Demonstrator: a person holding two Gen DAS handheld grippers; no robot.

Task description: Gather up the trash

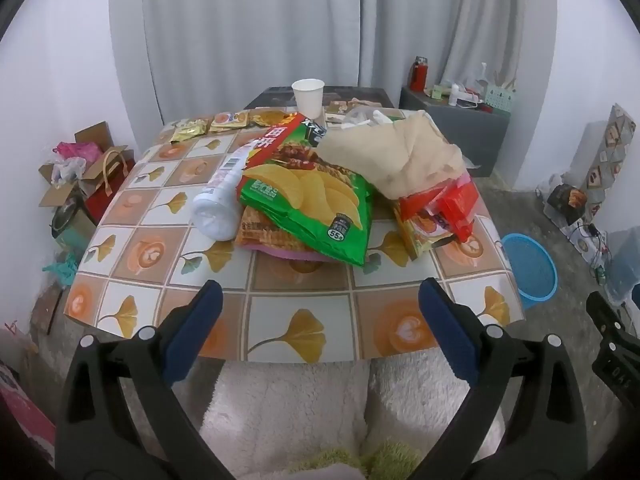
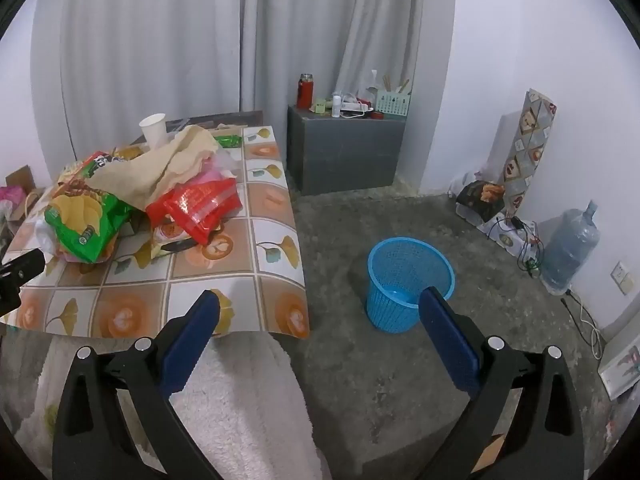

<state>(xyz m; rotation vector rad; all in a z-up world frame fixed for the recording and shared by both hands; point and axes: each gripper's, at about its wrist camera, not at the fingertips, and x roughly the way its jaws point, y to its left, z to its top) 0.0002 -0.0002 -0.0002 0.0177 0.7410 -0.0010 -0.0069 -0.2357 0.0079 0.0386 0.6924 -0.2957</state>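
While hovering just short of the table's near edge, left gripper spread wide, blue pads well apart, nothing between them. Right gripper likewise splayed wide and holding nothing, hanging past the table's right corner, one pad over the tablecloth edge, the other overlapping the bin's near rim in the picture.

Heaped at mid-table: trash. Green chip bag on top of the pile, lying over a flatter orange wrapper (print too blurred to read). White bottle on its side, touching the chip bag's left edge, base toward the camera. Crumpled tan paper draped over the right of the heap, red packets poking out beneath it. Upright at the far edge, behind the pile: white paper cup. Along the far left edge, apart from the heap: a row of small gold sachets.

On the concrete floor, to the right of the table and clear of it: blue mesh bin, upright, mouth open. Against the right wall: large water jug. Farther back, in the corner by the curtain: grey cabinet with a red flask and small clutter on top. Left of the table, on the floor: open cardboard boxes stuffed with bags.
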